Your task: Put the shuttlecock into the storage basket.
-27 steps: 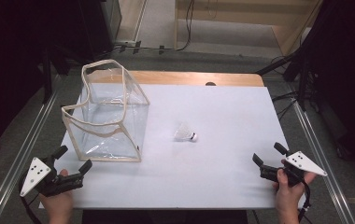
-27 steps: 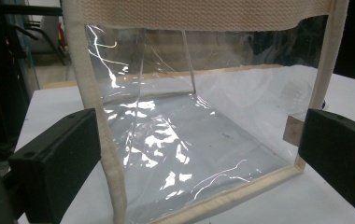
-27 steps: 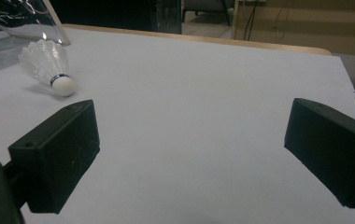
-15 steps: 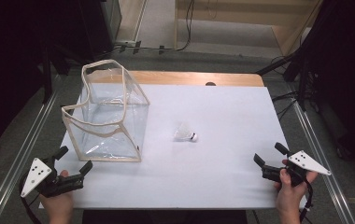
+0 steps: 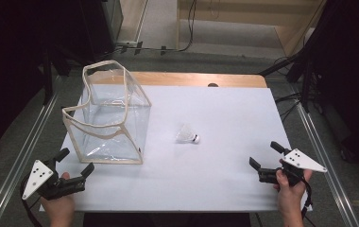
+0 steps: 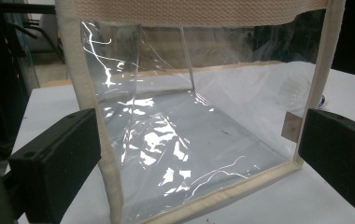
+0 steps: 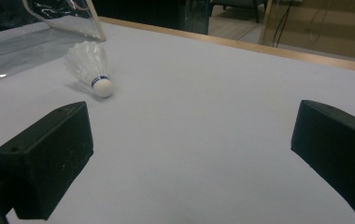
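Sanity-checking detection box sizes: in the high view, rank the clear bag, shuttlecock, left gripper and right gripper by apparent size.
1. Clear bag, by far the largest.
2. Left gripper and right gripper: they look about alike, both open, so I won't rank them.
3. Shuttlecock, the smallest.

We count one clear bag (image 5: 109, 118) with beige trim at far left, one white shuttlecock (image 5: 187, 135) to its right, one table (image 5: 225, 109), and two grippers: left (image 5: 77, 164) and right (image 5: 263, 156), both near.
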`<state>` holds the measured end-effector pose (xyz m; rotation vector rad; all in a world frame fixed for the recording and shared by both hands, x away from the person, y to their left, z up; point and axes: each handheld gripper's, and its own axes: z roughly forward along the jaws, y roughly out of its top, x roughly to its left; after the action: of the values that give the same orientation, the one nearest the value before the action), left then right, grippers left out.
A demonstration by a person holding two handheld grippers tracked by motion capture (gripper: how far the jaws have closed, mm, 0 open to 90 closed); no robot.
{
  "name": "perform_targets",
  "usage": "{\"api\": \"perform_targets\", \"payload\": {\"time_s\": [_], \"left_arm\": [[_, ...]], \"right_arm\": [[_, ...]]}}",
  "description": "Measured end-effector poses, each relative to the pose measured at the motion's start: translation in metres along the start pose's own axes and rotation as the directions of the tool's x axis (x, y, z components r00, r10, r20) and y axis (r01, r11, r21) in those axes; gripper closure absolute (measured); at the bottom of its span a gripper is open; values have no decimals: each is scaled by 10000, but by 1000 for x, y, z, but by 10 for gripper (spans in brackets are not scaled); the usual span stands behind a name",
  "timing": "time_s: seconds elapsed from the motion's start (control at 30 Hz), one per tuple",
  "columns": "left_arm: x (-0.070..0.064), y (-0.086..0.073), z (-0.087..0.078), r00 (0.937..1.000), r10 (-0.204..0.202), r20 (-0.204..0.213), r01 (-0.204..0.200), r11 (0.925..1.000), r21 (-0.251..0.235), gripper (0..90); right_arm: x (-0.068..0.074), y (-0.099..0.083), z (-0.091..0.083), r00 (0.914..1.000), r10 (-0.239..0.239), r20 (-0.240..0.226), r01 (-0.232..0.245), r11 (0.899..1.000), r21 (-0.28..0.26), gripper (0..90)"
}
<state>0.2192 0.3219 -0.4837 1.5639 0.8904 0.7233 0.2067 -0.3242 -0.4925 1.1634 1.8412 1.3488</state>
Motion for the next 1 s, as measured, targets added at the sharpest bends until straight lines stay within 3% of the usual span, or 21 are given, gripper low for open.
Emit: {"api": "perform_targets", "payload": {"time_s": [1.0], "left_arm": [[-2, 0, 1, 9999, 107, -24, -107, 9999, 91, 0]], "right_arm": [[15, 42, 22, 9921, -973, -793, 999, 9946, 289, 0]]}}
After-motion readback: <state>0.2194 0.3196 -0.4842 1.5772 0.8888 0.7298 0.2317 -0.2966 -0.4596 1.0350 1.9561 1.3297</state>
